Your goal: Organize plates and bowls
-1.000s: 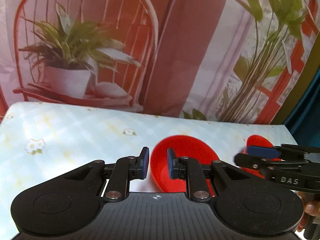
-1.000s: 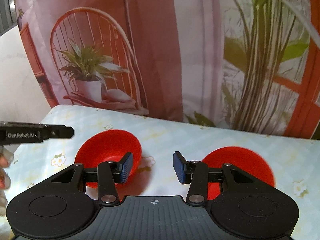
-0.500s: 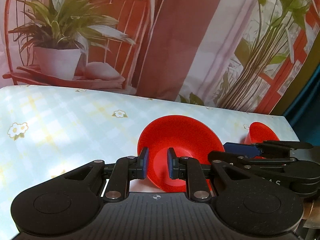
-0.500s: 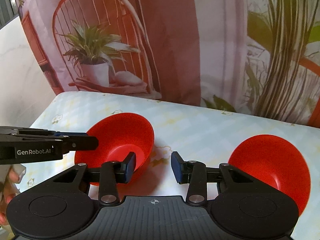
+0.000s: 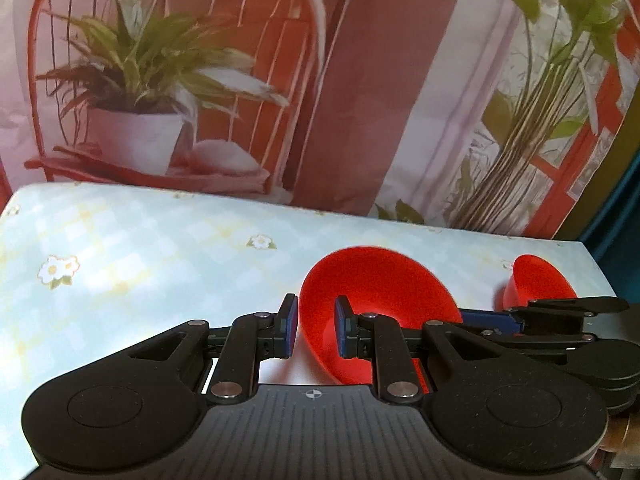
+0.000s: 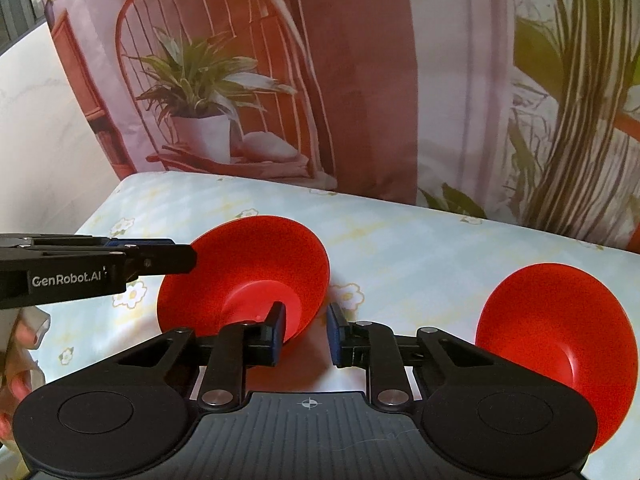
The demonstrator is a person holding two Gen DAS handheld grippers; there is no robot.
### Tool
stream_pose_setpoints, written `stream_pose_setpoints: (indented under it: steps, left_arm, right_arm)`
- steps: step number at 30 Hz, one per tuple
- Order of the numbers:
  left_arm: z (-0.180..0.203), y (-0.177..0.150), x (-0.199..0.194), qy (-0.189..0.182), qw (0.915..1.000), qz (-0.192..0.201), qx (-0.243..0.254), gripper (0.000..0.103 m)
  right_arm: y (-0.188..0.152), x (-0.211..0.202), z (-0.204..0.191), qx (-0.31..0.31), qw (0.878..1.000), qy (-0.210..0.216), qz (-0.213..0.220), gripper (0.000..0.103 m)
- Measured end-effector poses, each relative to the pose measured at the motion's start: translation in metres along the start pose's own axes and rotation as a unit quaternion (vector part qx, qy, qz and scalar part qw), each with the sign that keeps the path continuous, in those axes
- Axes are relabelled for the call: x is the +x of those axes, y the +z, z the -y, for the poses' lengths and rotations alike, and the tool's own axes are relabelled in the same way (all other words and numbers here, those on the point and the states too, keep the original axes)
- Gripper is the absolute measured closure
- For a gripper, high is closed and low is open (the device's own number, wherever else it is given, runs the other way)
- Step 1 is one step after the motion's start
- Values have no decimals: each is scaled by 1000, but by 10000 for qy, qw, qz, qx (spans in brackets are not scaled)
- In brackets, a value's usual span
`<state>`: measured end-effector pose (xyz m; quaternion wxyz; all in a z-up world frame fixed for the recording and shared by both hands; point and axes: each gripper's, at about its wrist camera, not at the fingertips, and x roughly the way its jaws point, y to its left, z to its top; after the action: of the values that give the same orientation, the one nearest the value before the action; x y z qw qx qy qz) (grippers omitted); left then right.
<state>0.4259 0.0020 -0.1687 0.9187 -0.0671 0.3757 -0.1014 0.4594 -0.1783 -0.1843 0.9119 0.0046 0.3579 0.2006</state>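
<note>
A red bowl sits tilted on the flowered tablecloth. My left gripper is shut on its left rim, one pad inside and one outside. In the right wrist view the left gripper reaches that rim from the side. My right gripper is closing on the bowl's right rim. The rim is between its pads, which look pressed to it. In the left wrist view the right gripper shows edge-on at that rim. A second red bowl stands to the right.
The table's right edge runs just beyond the second bowl, with dark teal past it. A printed backdrop of a potted plant and a chair hangs behind the far edge. A person's hand holds the left gripper.
The right gripper has come forward and down to the left-hand bowl, and its jaws have narrowed around the right rim. The left gripper stays on the left rim.
</note>
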Motion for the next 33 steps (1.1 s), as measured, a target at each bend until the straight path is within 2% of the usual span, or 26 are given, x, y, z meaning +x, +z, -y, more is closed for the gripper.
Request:
stream_pose_setpoints:
  steps: [3, 6, 14, 24, 33]
  left_arm:
    - [-4, -5, 7, -7, 9999, -161, -42, 83]
    - [-5, -8, 10, -183, 9994, -284, -102, 84]
    - [7, 0, -17, -217, 9996, -22, 184, 84]
    - [34, -1, -49, -272, 9985, 71, 470, 84]
    - [64, -16, -66, -401, 9970, 72, 664, 83]
  right_arm:
    - [-1, 1, 0, -4, 10000, 0, -10, 84]
    - [-2, 1, -1, 26, 10000, 10, -14, 87]
    - [-2, -11, -6, 67, 9998, 15, 176, 86]
    - [2, -57, -6, 45, 9984, 3, 559, 86]
    - [-16, -101, 4, 35, 9971, -99, 751, 86]
